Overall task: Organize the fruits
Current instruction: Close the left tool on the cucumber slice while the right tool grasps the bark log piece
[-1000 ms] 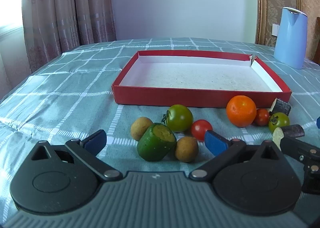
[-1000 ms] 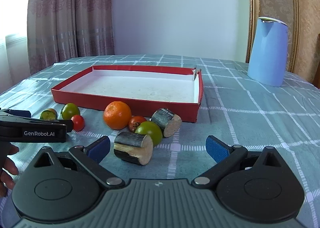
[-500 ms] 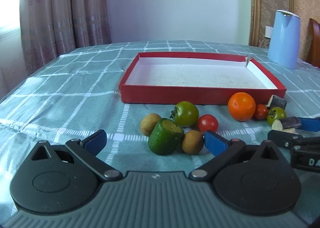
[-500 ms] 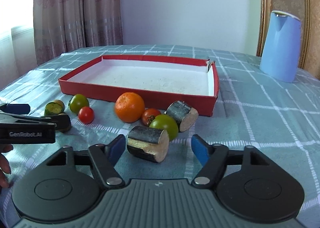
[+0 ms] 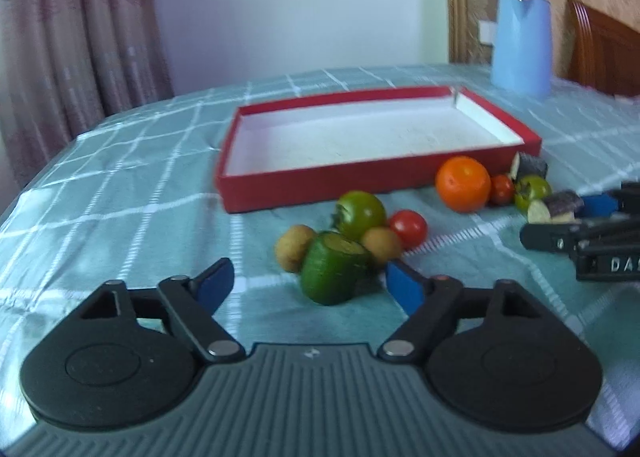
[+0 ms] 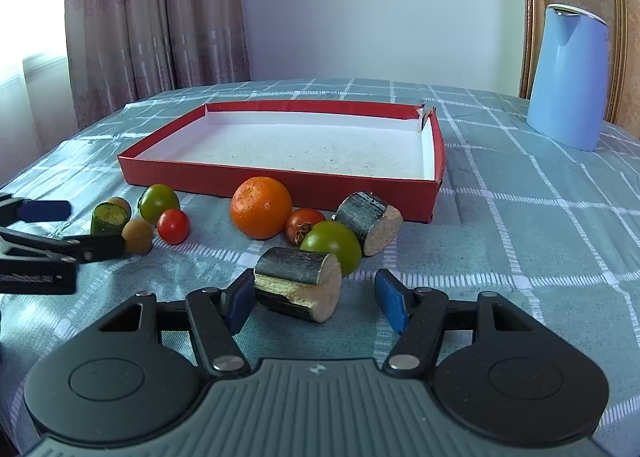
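Observation:
An empty red tray (image 5: 280, 187) (image 6: 280, 181) lies on the checked tablecloth. In front of it lie an orange (image 6: 261, 207), red and green tomatoes, two brown round fruits, a green cucumber piece (image 5: 332, 273) and two dark eggplant pieces. My left gripper (image 5: 310, 287) is open, with the cucumber piece between its blue pads. My right gripper (image 6: 316, 299) is open around the near eggplant piece (image 6: 298, 283); the left pad touches it, the right pad stands apart.
A blue kettle (image 6: 568, 77) stands at the back right of the table. A wooden chair back (image 5: 600, 49) shows behind it. Curtains hang at the far left. The right gripper shows at the right edge of the left wrist view (image 5: 580, 225).
The right gripper has moved forward and narrowed around the near eggplant piece. The left gripper has turned left and now sits closer around the cucumber piece.

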